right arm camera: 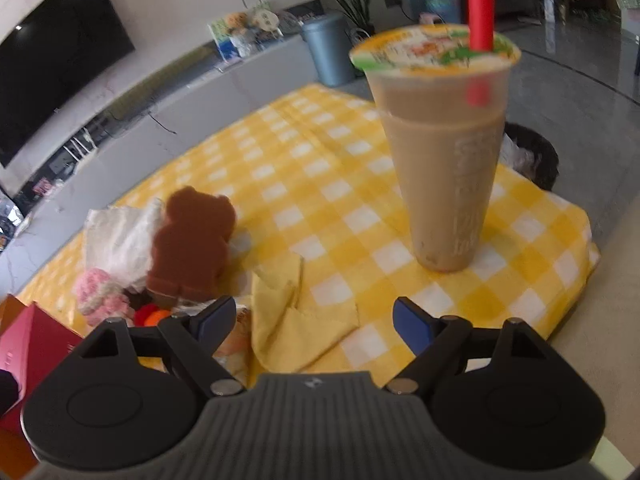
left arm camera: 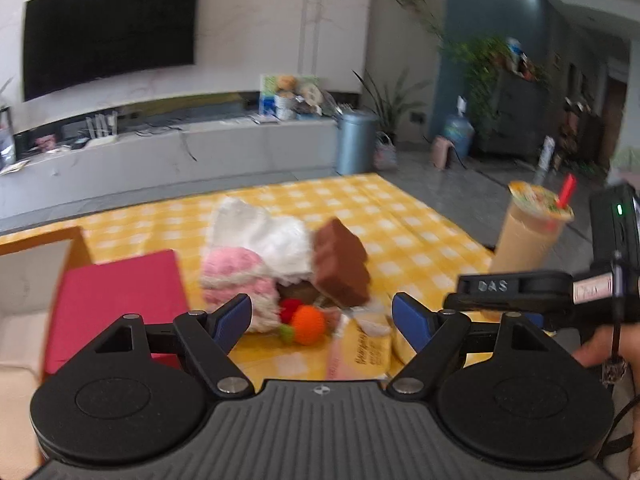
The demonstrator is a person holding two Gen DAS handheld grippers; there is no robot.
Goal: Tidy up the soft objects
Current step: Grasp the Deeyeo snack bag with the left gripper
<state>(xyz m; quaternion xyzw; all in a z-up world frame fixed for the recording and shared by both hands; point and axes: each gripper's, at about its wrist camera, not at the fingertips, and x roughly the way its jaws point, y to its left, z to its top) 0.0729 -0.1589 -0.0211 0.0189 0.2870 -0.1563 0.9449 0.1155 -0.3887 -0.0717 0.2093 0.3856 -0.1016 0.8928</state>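
Note:
A pile of soft things lies on the yellow checked cloth (left arm camera: 400, 236): a brown bear-shaped sponge (left arm camera: 340, 268), white fluffy fabric (left arm camera: 264, 236), a pink and white knitted piece (left arm camera: 236, 276), a small orange ball (left arm camera: 308, 320) and a red one (left arm camera: 289, 307). My left gripper (left arm camera: 322, 320) is open just short of the pile. My right gripper (right arm camera: 314, 318) is open and empty above a yellow cloth rag (right arm camera: 292, 320), with the bear sponge (right arm camera: 192, 244) to its left. The right gripper's body shows in the left wrist view (left arm camera: 540, 292).
A tall milk tea cup (right arm camera: 444, 152) with a red straw (right arm camera: 480, 8) stands on the cloth at the right. A red box (left arm camera: 116, 304) sits at the left beside an orange-edged carton (left arm camera: 32, 280). A yellow snack packet (left arm camera: 364, 352) lies in front of the pile.

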